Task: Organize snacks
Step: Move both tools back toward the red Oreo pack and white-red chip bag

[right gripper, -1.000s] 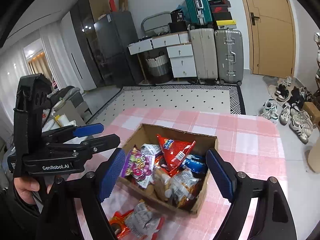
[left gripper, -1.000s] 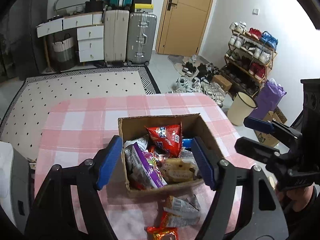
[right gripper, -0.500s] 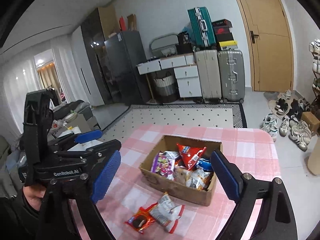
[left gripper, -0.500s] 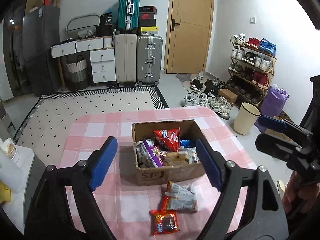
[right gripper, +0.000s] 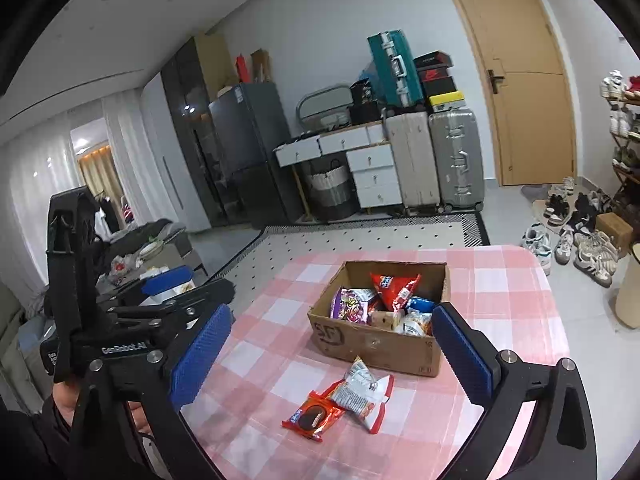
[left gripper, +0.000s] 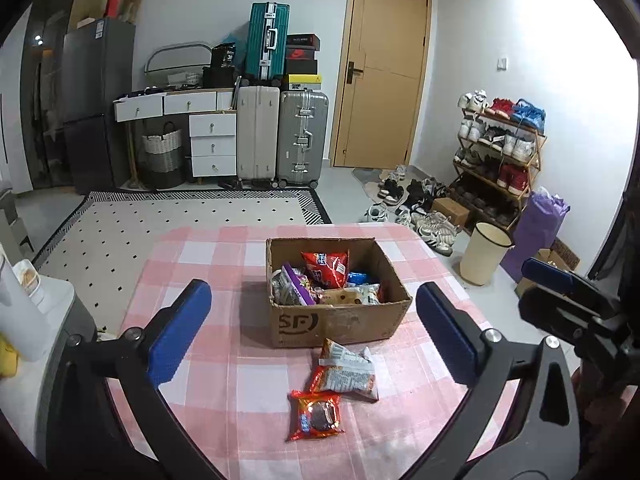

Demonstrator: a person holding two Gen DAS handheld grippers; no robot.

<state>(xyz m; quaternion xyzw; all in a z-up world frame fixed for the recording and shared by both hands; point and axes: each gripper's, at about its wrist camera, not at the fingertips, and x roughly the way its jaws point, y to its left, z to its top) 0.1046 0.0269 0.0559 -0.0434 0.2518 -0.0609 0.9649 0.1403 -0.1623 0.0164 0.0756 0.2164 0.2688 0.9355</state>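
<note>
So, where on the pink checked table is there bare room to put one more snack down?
Bare cloth lies left of the cardboard box, toward the table's left edge, and in the strip behind the box. It is crowded just in front: the silver-red packet and the cookie packet lie there. The box itself looks full.

cardboard box (left gripper: 340, 320) full (open top) | two snack packets (left gripper: 347, 376) lying just before it

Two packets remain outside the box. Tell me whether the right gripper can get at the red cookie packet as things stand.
Probably yes: the right gripper is open and empty, the red cookie packet lies flat on the table, nothing covering it, the silver packet beside it.
</note>
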